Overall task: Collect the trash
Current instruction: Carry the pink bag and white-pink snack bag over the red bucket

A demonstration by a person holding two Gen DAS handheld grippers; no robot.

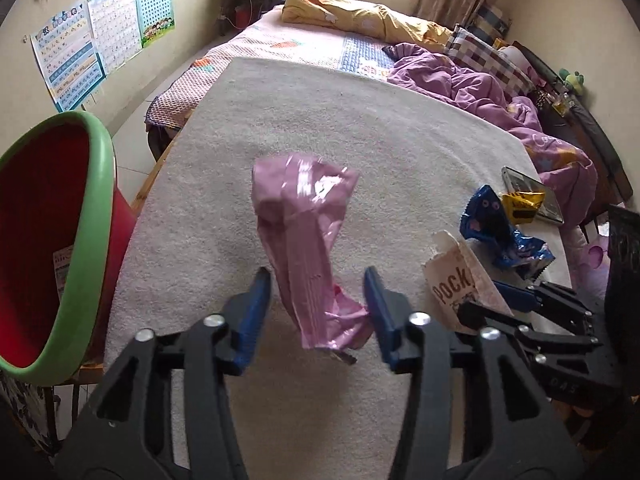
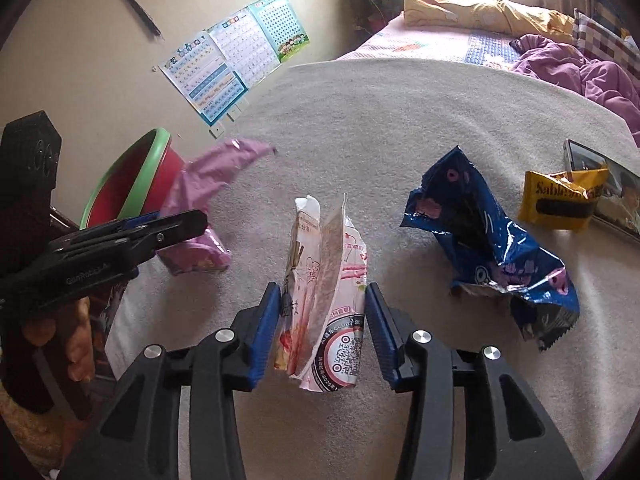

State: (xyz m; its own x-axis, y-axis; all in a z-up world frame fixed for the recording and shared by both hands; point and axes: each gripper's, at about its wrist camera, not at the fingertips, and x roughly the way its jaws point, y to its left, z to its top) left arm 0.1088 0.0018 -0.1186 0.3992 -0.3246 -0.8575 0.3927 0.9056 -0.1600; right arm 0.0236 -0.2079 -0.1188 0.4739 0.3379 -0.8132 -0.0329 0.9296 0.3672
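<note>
A pink plastic wrapper (image 1: 304,240) stands crumpled on the white-covered table (image 1: 360,128), between the fingers of my left gripper (image 1: 318,288), which is open around it. It also shows in the right wrist view (image 2: 208,184). A white Pocky packet (image 2: 324,292) sits between the fingers of my right gripper (image 2: 322,304), which is open around it. The packet shows in the left wrist view (image 1: 456,276) too. A blue wrapper (image 2: 492,248) and a yellow wrapper (image 2: 560,200) lie to the right. A red bin with a green rim (image 1: 60,240) stands left of the table.
A dark flat tablet-like object (image 2: 608,184) lies under the yellow wrapper at the table's right edge. A bed with purple and yellow bedding (image 1: 460,80) is behind the table. Posters (image 1: 100,40) hang on the left wall.
</note>
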